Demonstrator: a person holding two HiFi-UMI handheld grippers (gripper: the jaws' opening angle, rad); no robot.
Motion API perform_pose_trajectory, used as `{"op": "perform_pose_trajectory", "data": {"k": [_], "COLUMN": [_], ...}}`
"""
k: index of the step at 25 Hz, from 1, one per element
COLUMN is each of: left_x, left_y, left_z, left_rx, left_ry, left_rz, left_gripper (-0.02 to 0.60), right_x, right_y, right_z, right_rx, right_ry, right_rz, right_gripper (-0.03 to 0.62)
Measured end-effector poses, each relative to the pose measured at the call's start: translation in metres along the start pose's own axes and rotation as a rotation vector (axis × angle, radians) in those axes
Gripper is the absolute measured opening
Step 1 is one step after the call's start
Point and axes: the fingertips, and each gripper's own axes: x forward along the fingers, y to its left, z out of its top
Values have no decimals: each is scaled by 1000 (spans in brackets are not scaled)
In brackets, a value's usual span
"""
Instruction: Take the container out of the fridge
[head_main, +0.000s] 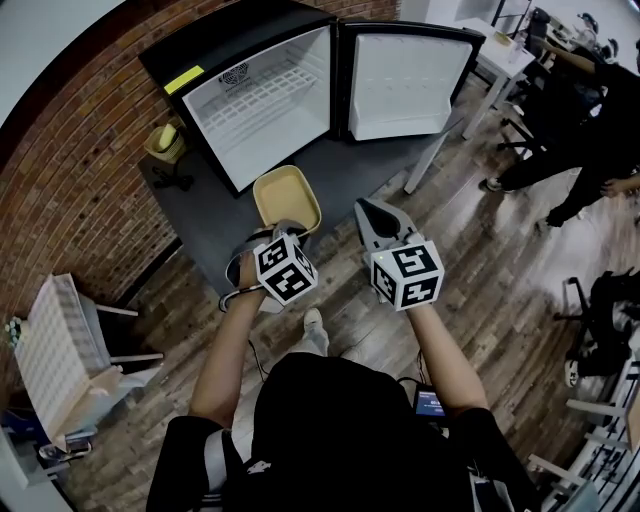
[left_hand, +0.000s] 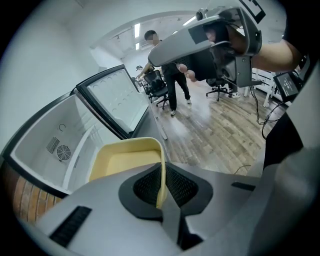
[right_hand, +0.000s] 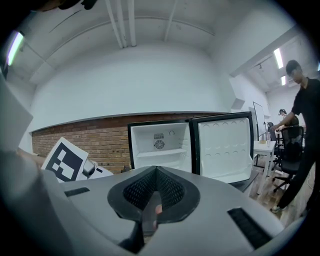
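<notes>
The small black fridge (head_main: 262, 95) stands open on a dark mat, its white inside bare, its door (head_main: 405, 85) swung to the right. A pale yellow container (head_main: 286, 197) hangs outside the fridge, in front of its opening. My left gripper (head_main: 284, 230) is shut on the container's near rim; in the left gripper view the thin yellow wall (left_hand: 161, 180) is pinched between the jaws of that gripper (left_hand: 162, 192). My right gripper (head_main: 368, 212) hovers just right of the container, shut and holding nothing. Its own view looks over its closed jaws (right_hand: 152, 200) at the fridge (right_hand: 159, 145).
A brick wall (head_main: 70, 170) runs behind the fridge. A yellow object (head_main: 165, 142) sits by the fridge's left side. A white rack (head_main: 50, 345) stands at the left. A white table (head_main: 500, 65), office chairs and a person (head_main: 590, 125) are at the right, on wooden flooring.
</notes>
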Motion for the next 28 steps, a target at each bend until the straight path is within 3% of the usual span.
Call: {"op": "perform_pose_trajectory", "data": {"k": [28], "left_x": [-22], "left_y": [-43], "left_z": [3], "left_rx": [-18], "left_ry": [-1], "left_rz": [19], "left_gripper": [31], "right_x": [-44], "right_y": [22], "right_z": [-11], "right_rx": [-24], "right_ry": [-6], "right_rz": [30], "right_gripper": [40]}}
